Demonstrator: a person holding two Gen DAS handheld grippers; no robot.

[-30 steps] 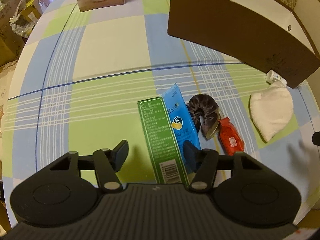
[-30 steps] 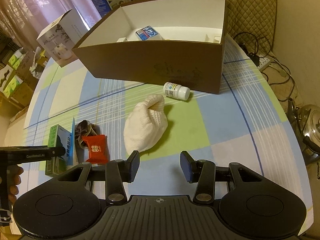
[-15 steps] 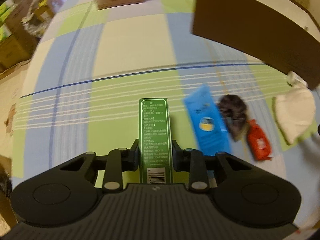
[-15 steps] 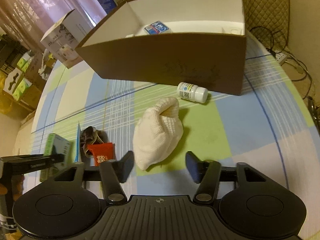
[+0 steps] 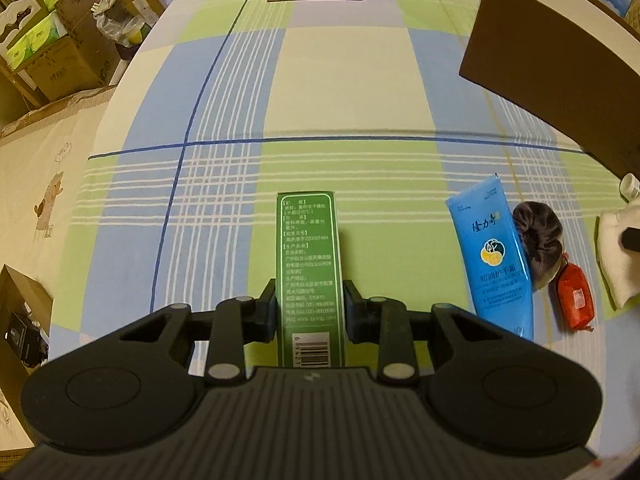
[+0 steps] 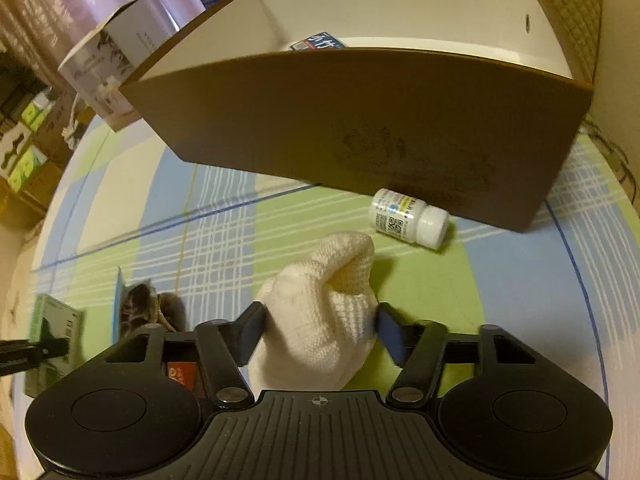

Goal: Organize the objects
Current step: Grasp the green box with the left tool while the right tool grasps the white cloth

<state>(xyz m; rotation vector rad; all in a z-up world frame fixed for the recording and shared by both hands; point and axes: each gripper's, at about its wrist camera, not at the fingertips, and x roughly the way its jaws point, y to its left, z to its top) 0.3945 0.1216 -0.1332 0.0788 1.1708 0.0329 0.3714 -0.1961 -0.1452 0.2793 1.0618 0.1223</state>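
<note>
Both my grippers are on objects in front of the brown cardboard box (image 6: 360, 128).

My left gripper (image 5: 310, 314) is clamped on the green carton (image 5: 308, 268), its far end over the checked tablecloth (image 5: 352, 92); whether it touches the cloth I cannot tell. My right gripper (image 6: 318, 330) sits fairly wide, its fingers (image 6: 390, 330) against both sides of the white knitted cloth (image 6: 320, 316) lying on the table. Inside the box I see only part of a blue-and-white pack (image 6: 318, 42); the front wall hides the rest. A white bottle (image 6: 410, 218) lies on its side just before the box. The blue tube (image 5: 490, 256), dark scrunchie (image 5: 538, 236) and red packet (image 5: 574, 298) lie together; from the right wrist they are blurred and partly hidden.
</note>
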